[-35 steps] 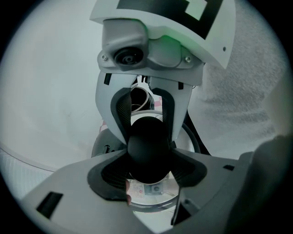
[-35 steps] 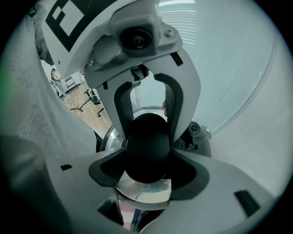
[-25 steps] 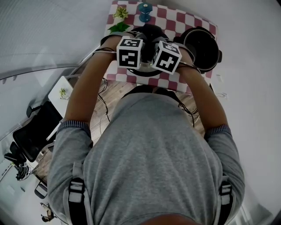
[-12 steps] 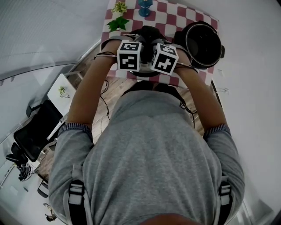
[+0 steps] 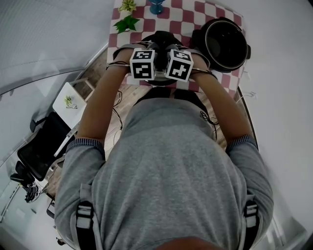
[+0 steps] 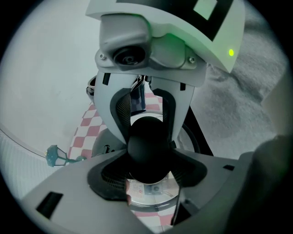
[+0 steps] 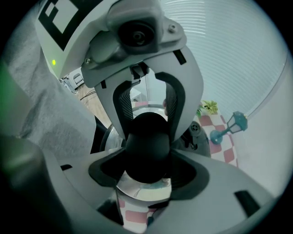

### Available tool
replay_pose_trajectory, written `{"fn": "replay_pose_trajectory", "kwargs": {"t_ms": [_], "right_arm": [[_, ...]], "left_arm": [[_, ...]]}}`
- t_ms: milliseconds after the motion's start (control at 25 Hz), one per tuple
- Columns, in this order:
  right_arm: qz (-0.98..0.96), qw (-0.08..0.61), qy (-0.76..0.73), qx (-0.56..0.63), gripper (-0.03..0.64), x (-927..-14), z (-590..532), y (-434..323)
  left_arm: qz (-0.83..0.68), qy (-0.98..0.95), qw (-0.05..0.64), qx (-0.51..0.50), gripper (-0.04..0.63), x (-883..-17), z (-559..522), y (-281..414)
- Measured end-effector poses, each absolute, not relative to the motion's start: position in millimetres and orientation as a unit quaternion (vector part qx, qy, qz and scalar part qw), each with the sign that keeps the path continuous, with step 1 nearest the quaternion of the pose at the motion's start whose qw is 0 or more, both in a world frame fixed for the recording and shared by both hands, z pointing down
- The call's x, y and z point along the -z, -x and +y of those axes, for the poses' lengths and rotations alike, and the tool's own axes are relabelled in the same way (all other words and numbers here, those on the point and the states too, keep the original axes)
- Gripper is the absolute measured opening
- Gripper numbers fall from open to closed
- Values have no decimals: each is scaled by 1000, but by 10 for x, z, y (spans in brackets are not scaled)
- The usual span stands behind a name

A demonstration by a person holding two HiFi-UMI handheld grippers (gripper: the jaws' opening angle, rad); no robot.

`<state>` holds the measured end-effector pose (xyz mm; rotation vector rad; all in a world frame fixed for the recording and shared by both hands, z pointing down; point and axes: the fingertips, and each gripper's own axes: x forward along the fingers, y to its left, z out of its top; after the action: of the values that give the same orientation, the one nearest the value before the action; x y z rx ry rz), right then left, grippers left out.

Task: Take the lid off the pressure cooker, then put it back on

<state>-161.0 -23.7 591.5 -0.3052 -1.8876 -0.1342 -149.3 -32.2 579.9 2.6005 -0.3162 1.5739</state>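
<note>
A silver lid (image 6: 151,197) with a round black knob (image 6: 149,151) hangs over the red-and-white checked cloth (image 5: 198,22). My left gripper (image 6: 149,155) and right gripper (image 7: 147,155) face each other, and both are shut on that knob (image 7: 146,151) from opposite sides. In the head view their marker cubes sit side by side, with the left gripper (image 5: 146,66) and right gripper (image 5: 177,66) hiding most of the lid (image 5: 159,84). The black pressure cooker pot (image 5: 226,44) stands open, to the right of the grippers.
A blue lamp-shaped ornament (image 5: 156,7) and a small green plant (image 5: 126,22) stand at the table's far left. The table's near edge runs just below the grippers. A chair (image 5: 41,146) and wooden floor lie to the left below.
Both grippers have sunk toward the table with the lid's knob still held between them; their cubes look smaller and sit higher in the head view.
</note>
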Motion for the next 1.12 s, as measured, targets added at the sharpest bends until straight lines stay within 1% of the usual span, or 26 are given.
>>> {"fn": "replay_pose_trajectory", "kwargs": {"t_ms": [800, 1120], "right_arm": [[-793, 588, 154, 40, 293, -6677, -264, 1533], [-785, 599, 152, 39, 293, -6889, -315, 1496]], "left_arm": [[-94, -849, 82, -514, 302, -6561, -350, 1430], [-91, -847, 85, -517, 302, -6770, -402, 1396]]}}
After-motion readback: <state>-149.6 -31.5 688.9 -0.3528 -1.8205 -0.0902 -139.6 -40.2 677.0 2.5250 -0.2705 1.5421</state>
